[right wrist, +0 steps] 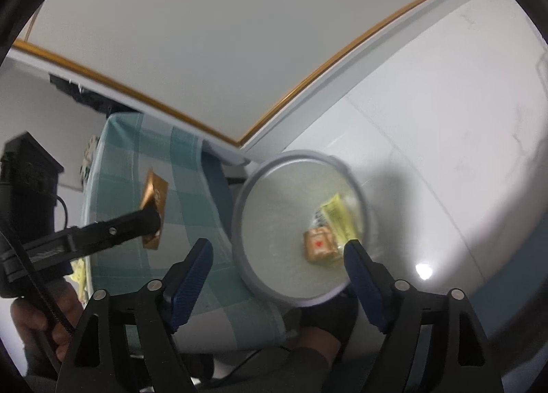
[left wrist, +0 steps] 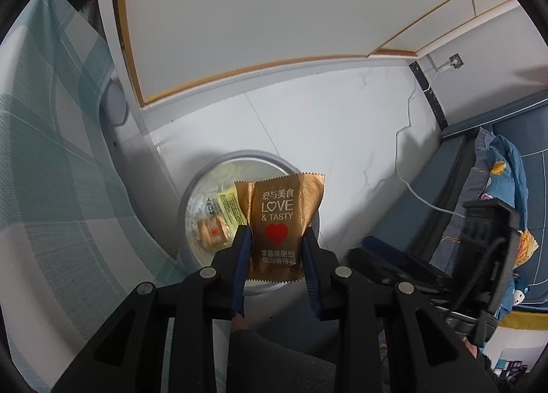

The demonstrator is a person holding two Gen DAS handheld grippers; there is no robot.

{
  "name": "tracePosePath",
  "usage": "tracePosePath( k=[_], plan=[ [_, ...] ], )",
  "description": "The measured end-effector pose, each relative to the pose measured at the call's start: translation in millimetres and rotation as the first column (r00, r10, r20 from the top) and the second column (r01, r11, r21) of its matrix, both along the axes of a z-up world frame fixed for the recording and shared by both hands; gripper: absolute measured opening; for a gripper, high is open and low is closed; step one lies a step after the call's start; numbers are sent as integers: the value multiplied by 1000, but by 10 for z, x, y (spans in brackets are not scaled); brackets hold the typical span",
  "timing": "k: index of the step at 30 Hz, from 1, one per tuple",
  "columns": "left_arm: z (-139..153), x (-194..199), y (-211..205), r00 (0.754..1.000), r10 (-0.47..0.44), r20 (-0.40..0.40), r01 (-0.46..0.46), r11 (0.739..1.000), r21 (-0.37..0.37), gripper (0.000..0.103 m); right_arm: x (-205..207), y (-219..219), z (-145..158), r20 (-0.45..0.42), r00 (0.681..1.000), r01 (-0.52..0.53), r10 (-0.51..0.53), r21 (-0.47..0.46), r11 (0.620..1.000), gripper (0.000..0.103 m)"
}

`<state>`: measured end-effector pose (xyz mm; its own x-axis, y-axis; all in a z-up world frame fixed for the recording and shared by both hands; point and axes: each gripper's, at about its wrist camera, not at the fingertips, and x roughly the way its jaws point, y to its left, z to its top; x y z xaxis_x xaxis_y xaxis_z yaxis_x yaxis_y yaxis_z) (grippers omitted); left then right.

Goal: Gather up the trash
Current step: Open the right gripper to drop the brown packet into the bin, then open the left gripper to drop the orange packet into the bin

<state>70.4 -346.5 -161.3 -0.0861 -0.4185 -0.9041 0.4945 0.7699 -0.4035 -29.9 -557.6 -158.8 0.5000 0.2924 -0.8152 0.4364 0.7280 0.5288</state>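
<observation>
Gold wrapper clamped in left gripper above bin

A: Where does the left wrist view look from?
B: Steeply down along its fingers, close above the bin, table edge at nine o'clock.
A: And the right wrist view?
B: Also downward; same bin centred, table at nine o'clock too.

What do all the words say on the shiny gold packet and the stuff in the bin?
"爱与美食" at the top of the gold packet held in the left tool.
"LOVE & TASTY" below that, above a red heart.
"享德来便当" under the heart; the line below it is too blurred.
Yellow wrapper in the bin: print too small to read.
Small gold packet: blurred.
</observation>
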Motion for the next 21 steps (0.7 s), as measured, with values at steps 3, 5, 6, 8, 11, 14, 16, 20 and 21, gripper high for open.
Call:
tracePosePath(
  k=[3,5,6,8,11,14,16,20,21],
  plan=[
    [-63,-23,-35,999,-16,-34,16,1000,12,25,-76,-40,104,13,1000,29,-28,-51,998,84],
    [-85,-37,-70,999,-25,-47,25,1000,18,25,-114,-73,164,25,999,38,-36,-77,996,85],
    [-94,-43,-80,998,-28,-52,29,999,20,25,-121,-78,191,31,999,44,-42,-86,995,85],
    [-118,-57,-111,997,-35,-64,37,999,23,25,-157,-107,256,52,997,62,-58,-86,994,86],
    [-155,-69,-151,996,-42,-78,45,998,38,27,-197,-137,324,73,994,88,-82,-73,993,89],
    [-191,-76,-174,994,-46,-96,50,998,41,31,-209,-146,344,74,993,94,-89,-64,994,89],
    [-198,-74,-175,995,-41,-95,47,997,55,32,-232,-152,368,76,993,98,-93,-63,993,89],
    [-226,-91,-184,993,-35,-109,42,997,61,44,-294,-195,416,83,990,119,-114,-63,991,89],
    [-226,-97,-188,993,-38,-112,45,997,61,47,-304,-196,420,84,989,124,-119,-65,990,89]
  ],
)
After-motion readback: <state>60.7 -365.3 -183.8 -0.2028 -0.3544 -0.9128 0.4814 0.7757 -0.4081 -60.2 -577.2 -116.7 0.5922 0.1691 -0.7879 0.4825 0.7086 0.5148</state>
